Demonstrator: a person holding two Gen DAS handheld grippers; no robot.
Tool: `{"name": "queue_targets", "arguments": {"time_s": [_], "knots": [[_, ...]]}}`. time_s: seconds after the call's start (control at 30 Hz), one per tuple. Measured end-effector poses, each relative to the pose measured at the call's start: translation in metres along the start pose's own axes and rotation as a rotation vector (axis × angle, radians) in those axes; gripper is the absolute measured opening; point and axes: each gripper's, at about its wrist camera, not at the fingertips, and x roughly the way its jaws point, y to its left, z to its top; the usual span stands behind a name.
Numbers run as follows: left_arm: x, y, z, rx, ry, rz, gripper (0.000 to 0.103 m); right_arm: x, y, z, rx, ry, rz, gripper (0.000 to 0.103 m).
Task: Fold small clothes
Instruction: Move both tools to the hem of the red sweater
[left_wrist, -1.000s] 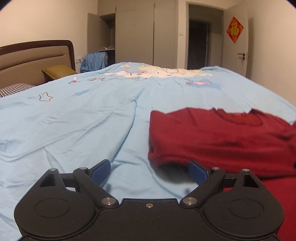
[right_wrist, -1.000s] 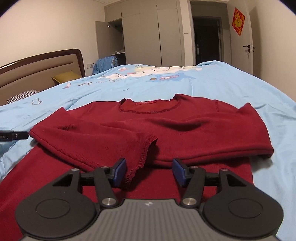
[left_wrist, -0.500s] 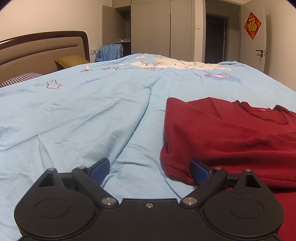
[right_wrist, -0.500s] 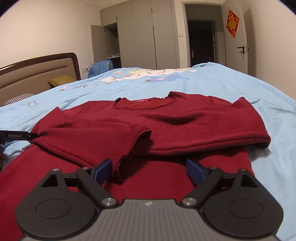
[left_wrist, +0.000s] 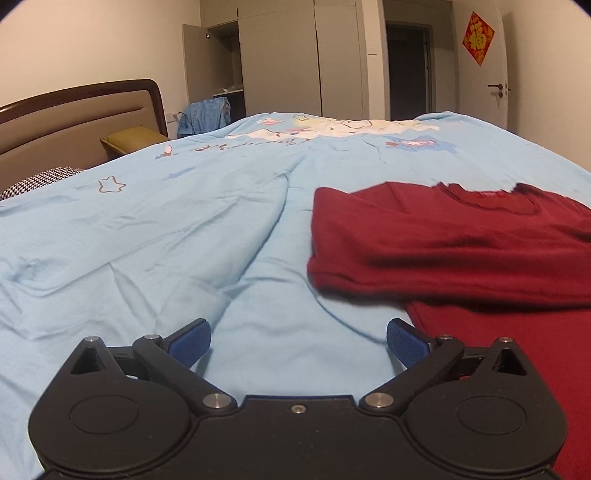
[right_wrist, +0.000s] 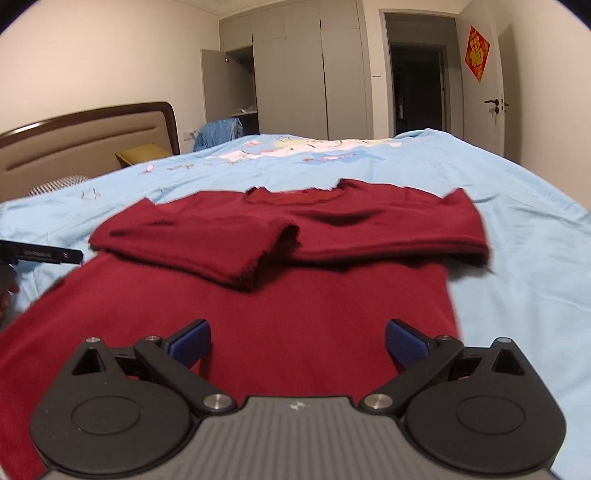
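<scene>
here the red sweater lies flat, collar toward the bed's far edge, sleeves folded across; left gripper and right gripper spread, empty.

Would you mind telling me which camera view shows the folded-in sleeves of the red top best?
The right wrist view: both sleeves lie crossed over the red top. The left wrist view shows only one folded sleeve, cut off at the frame edge.
</scene>
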Motion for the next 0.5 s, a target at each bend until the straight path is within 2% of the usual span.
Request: {"name": "queue_targets", "arguments": {"time_s": [0.23, 0.37, 0.5], "knots": [[-0.051, -0.015, -0.027, -0.005, 0.002, -0.069, 0.102, -0.044, -0.012, -0.026, -0.055, 0.045, -0.026, 0.103], [-0.076, -0.029, -0.04, 0.027, 0.002, -0.108, 0.102, -0.066, 0.0, -0.043, -0.195, 0.042, -0.074, 0.103], [-0.093, -0.045, -0.047, 0.063, 0.006, -0.163, 0.102, -0.089, 0.011, -0.06, -0.307, 0.03, -0.06, 0.103]]}}
